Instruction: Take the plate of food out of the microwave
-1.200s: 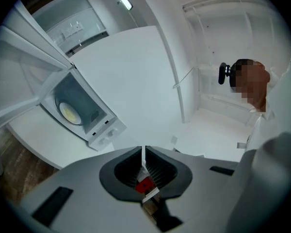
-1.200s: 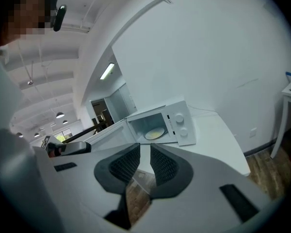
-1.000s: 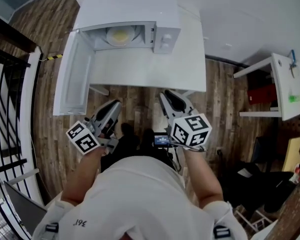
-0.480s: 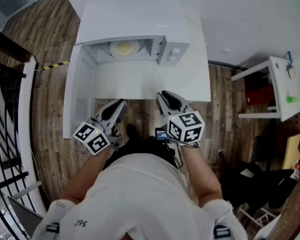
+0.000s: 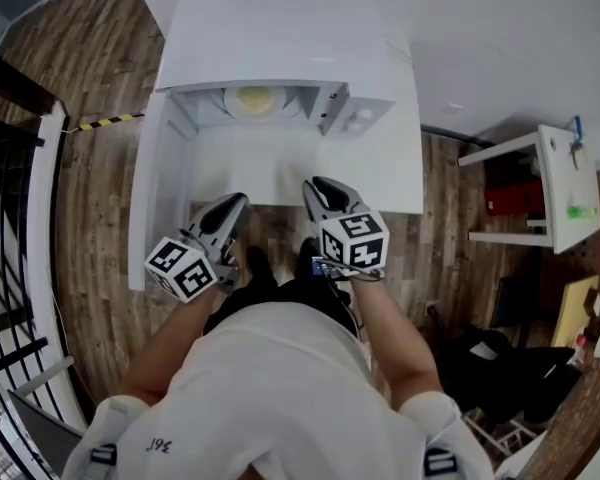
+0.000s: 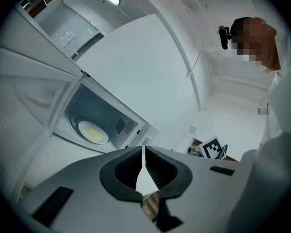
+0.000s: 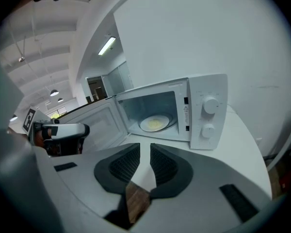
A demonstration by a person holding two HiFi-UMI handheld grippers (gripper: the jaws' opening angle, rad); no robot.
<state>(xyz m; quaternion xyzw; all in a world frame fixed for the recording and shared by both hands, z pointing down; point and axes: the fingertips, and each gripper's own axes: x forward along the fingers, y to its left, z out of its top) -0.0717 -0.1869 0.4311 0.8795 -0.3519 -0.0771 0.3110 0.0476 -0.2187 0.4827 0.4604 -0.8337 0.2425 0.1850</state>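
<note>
The left gripper (image 5: 232,206) is hanging at the near edge of the white tabletop (image 5: 270,168) with its jaws drawn all but together, only a hairline of light showing between the ribbed pads and nothing caught in them. The right gripper (image 5: 317,188) is hovering just beside it, its jaws standing a narrow slit apart and likewise carrying nothing. Both are pointing toward the white microwave (image 5: 280,38), and neither is touching it. Behind the jaws, each gripper's marker cube is riding close to the person's wrist (the left cube (image 5: 185,268) sitting a little lower in the head view than the right cube (image 5: 353,240)). The person, in a white top, is leaning over them from the near side. Ahead, the microwave is standing on the tabletop with its door (image 5: 150,198) swung fully open to the left, so the cavity is showing plainly. Inside it the plate of food (image 5: 252,99) is resting flat on the turntable, a pale round plate with something yellowish in the middle, well apart from both grippers. Two round knobs (image 7: 211,105) are sitting one above the other on the panel to the right of the opening. Around the tabletop, a wooden plank floor (image 5: 100,168) is spreading out, with a dark railing (image 5: 0,218) running along the left and a small white side table (image 5: 555,183) standing off to the right.
</note>
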